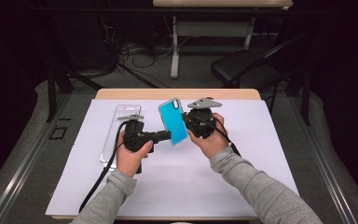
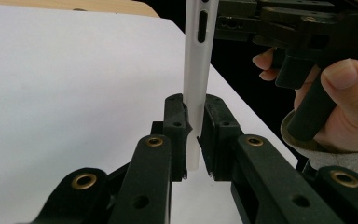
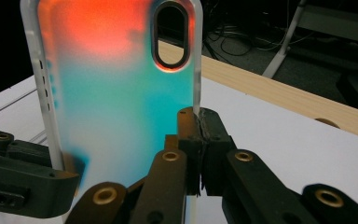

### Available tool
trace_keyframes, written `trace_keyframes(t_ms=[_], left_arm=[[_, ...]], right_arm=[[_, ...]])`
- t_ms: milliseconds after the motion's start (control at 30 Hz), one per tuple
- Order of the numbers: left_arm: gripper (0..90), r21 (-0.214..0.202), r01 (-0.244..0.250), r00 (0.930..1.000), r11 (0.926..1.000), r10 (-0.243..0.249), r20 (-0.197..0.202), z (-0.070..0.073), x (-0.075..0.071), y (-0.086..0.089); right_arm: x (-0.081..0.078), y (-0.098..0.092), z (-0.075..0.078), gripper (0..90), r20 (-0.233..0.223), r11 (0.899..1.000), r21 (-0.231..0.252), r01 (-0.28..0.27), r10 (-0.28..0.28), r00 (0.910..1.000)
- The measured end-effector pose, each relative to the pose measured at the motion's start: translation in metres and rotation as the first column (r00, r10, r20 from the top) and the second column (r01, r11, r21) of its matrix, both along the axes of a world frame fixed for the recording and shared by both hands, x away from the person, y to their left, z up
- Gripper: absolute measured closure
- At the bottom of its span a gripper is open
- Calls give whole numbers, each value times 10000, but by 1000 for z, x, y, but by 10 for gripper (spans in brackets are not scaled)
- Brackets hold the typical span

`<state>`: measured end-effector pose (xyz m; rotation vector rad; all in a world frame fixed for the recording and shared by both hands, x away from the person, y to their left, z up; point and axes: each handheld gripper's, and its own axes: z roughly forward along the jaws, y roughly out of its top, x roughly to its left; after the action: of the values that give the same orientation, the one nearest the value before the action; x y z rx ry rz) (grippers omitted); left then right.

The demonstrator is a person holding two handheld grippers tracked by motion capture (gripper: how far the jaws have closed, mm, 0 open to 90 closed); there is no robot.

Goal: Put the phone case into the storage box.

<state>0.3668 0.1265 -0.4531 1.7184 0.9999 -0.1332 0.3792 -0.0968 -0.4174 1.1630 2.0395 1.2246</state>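
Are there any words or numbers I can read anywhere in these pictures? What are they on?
None: no words, numbers or brand marks can be read.
The phone case shows just teal and orange colour, no print.
The clear tray on the white sheet looks plain.
Both grippers, left and right, carry no readable label.

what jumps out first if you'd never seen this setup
The bright teal phone case, held up above the middle of the white table cover, gripped from both sides by the left tool and the right tool. Behind the left tool lies a clear plastic tray. Dark floor with cables and a folding chair lies beyond.
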Motion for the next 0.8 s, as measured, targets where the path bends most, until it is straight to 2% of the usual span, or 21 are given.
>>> trace_keyframes(t_ms=[333, 800], left_arm=[[813, -114, -18, 9996, 9999, 15, -274, 0, 0, 2], [815, -280, -39, 9995, 9996, 30, -324, 0, 0, 3]], right_arm=[[-1, 0, 0, 887, -37, 10000, -37, -36, 36, 10000], [0, 0, 0, 885, -27, 9999, 66, -86, 86, 10000]])
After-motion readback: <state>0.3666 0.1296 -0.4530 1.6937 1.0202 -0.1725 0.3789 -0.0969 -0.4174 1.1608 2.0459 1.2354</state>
